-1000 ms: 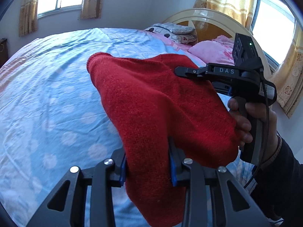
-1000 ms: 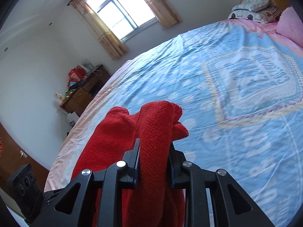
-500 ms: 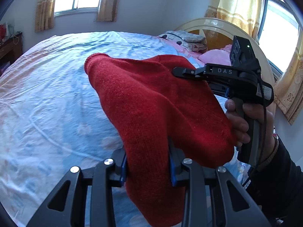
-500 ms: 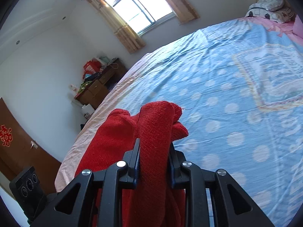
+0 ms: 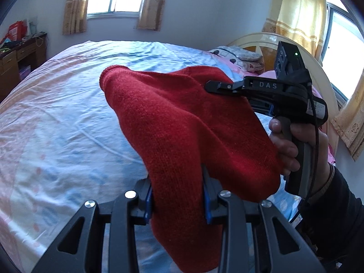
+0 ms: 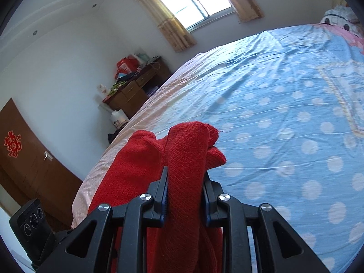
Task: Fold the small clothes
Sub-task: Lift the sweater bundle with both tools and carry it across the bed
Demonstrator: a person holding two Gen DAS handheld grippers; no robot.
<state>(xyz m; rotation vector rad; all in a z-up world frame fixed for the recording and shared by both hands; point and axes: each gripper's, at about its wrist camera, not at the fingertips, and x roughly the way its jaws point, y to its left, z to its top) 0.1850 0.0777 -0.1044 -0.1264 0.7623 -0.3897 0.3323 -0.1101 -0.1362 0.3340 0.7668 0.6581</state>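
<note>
A red knitted garment (image 5: 182, 122) hangs in the air above the bed, stretched between both grippers. My left gripper (image 5: 177, 191) is shut on a bunched fold of it near the bottom of the left wrist view. My right gripper (image 6: 185, 193) is shut on another thick fold of the red garment (image 6: 182, 159). From the left wrist view the right gripper (image 5: 218, 86) reaches in from the right, held by a hand (image 5: 286, 141) in a dark sleeve, its fingers pinching the cloth's far edge.
Under the garment lies a bed with a light blue polka-dot sheet (image 6: 284, 118) and pink border (image 5: 34, 136). Pillows (image 5: 241, 56) and a curved headboard (image 5: 261, 41) lie at the far right. A wooden desk (image 6: 138, 86) with clutter and a brown door (image 6: 25, 159) stand along the wall.
Both grippers have swung sideways together with the garment still gripped; the desk, door and far window have come into view. The grip on the cloth looks the same.
</note>
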